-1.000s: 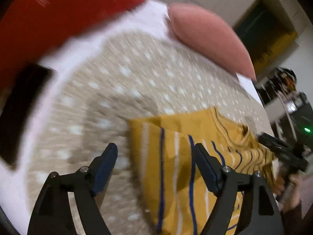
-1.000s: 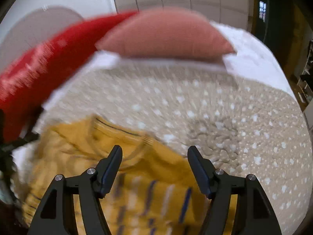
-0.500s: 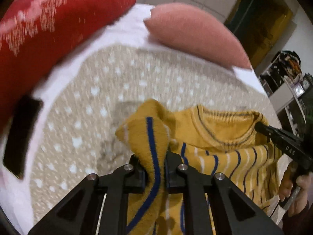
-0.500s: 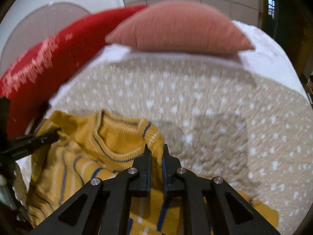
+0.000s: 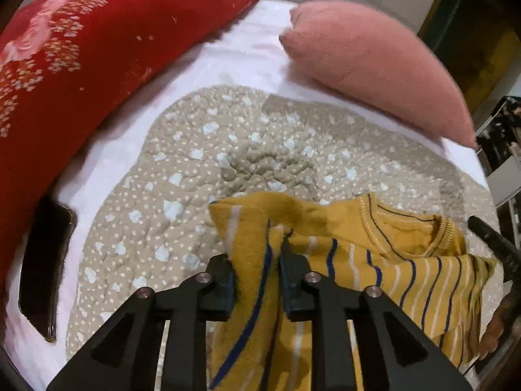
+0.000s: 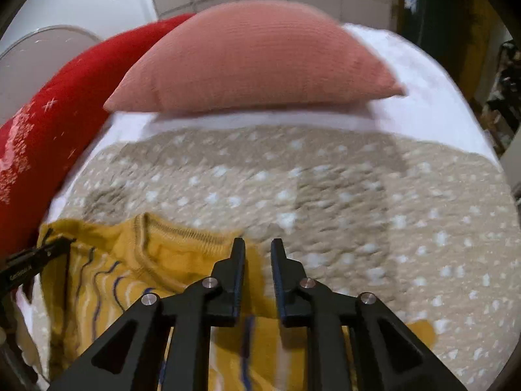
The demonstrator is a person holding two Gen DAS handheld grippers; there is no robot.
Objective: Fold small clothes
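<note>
A small mustard-yellow sweater with blue and white stripes lies on a beige dotted quilt. My left gripper is shut on the sweater's left shoulder fold and holds it raised off the quilt. In the right wrist view the sweater lies at lower left, its collar toward the pillows. My right gripper stands at the sweater's right shoulder edge with the jaws slightly apart; no cloth shows between the tips. The right gripper also shows at the right edge of the left wrist view.
A red patterned pillow lies at the left and a pink pillow at the back on a white sheet. A black phone lies at the quilt's left edge. Dark furniture stands beyond the bed's right side.
Both grippers closed on the sweater's shoulders a second ago. The left one has lifted its fold; the right jaws have since parted a little and the cloth no longer bunches between them.
</note>
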